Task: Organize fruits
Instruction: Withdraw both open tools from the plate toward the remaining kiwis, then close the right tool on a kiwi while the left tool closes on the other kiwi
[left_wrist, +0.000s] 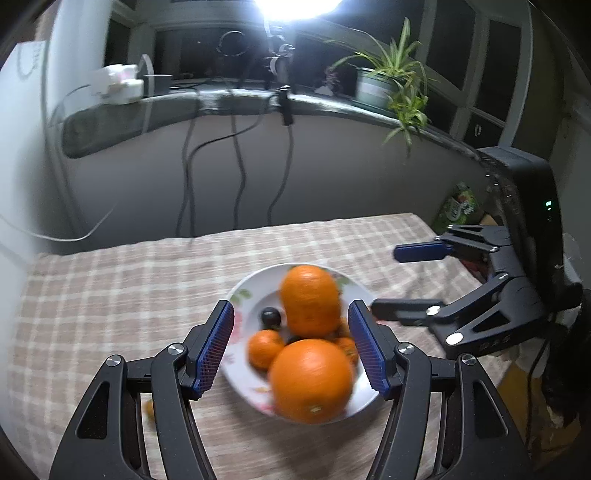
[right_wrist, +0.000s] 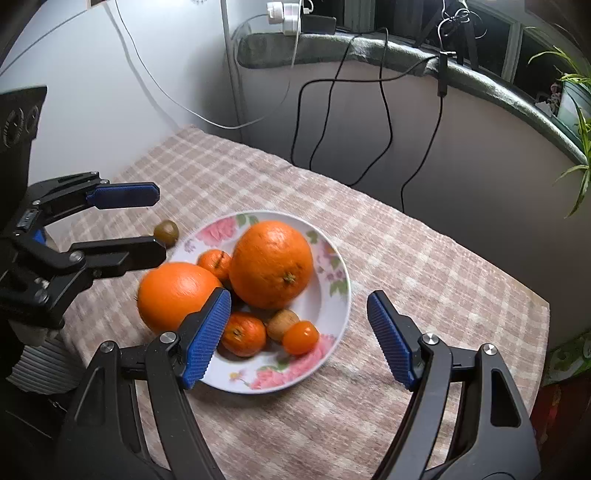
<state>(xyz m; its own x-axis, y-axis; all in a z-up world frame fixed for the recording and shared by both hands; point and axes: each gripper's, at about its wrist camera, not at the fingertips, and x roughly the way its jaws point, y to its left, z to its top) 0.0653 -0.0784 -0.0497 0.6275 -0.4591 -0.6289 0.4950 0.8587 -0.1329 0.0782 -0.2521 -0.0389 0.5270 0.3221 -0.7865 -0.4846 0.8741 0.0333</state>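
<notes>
- The table (right_wrist: 424, 266), covered with a beige-and-white checked woven cloth, carries a white shallow ceramic plate with pink flower print (right_wrist: 332, 306); the plate lies directly ahead of and below both hand-held grippers.
- The left hand-held gripper (left_wrist: 291, 345) is seen with its blue ribbed pads spread and nothing pinched; a large round orange (left_wrist: 312, 380) at the plate's near rim sits just ahead of it, framed between the two pads but not touched.
- The right hand-held gripper (right_wrist: 298, 339) is likewise spread and empty; the plate's small fruits lie just beyond its left pad, while its right pad hangs over bare cloth.
- A second large round orange (right_wrist: 271, 264) rests mid-plate, farther from both hand-held grippers; no clear long axis is shown by either orange.
- The near orange is judged closer to the left hand-held gripper.
- A small green-brown round fruit (right_wrist: 167, 232) lies on the cloth outside the plate, just beyond the left hand-held gripper's lower finger; it is judged the one fruit not yet gathered.
- Small orange mandarins (right_wrist: 243, 334), a brownish nut-like fruit and a dark round one are partly hidden by the oranges; their kinds cannot be told. The left wrist view is blurred.
</notes>
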